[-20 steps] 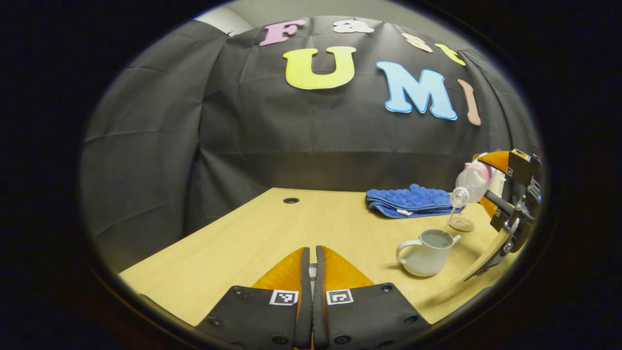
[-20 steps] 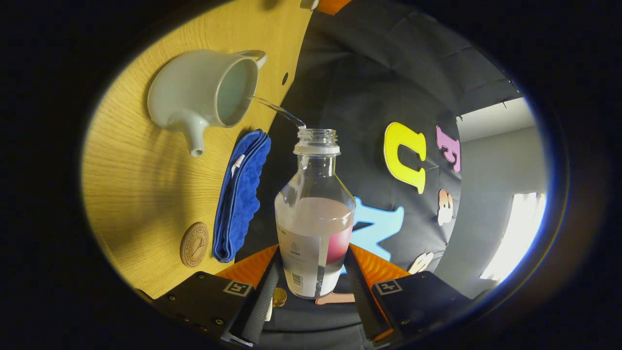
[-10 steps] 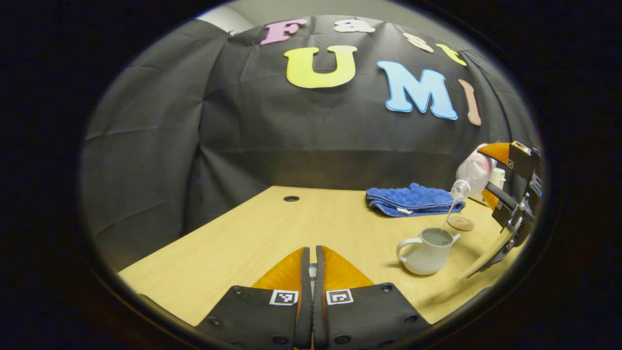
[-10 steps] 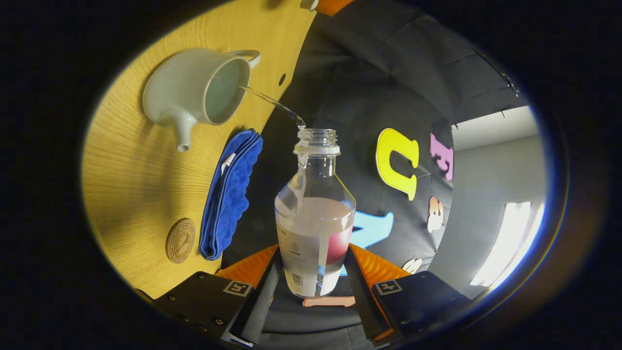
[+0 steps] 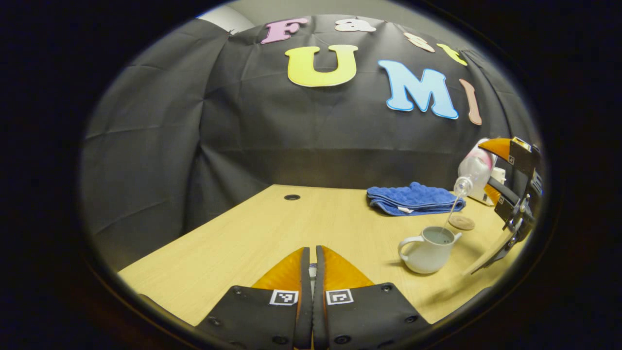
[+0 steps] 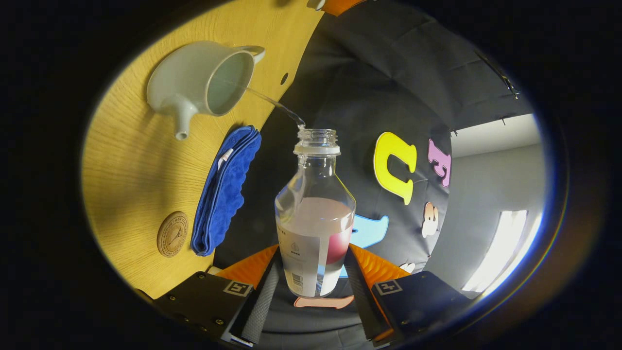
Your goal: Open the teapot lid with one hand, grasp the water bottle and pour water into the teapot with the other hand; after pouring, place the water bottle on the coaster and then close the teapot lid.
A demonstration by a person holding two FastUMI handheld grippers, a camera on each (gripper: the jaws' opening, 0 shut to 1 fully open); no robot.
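Bottle [image 6: 315, 214], label unreadable, clamped in right gripper [image 6: 313, 284], streaming into teapot [image 6: 201, 82]; left gripper [image 5: 311, 272] clenched.

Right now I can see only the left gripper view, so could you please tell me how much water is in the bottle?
Observer: In the right gripper view, water fills the water bottle to roughly mid-body; the neck is clear.
Operator: Thank you. Is the stream landing inside the pot?
Observer: Yes, the stream arcs from the bottle's mouth over the rim into the open teapot.
Operator: And how is the grip?
Observer: The right gripper has its jaws pressed on both sides of the bottle's labelled lower part.
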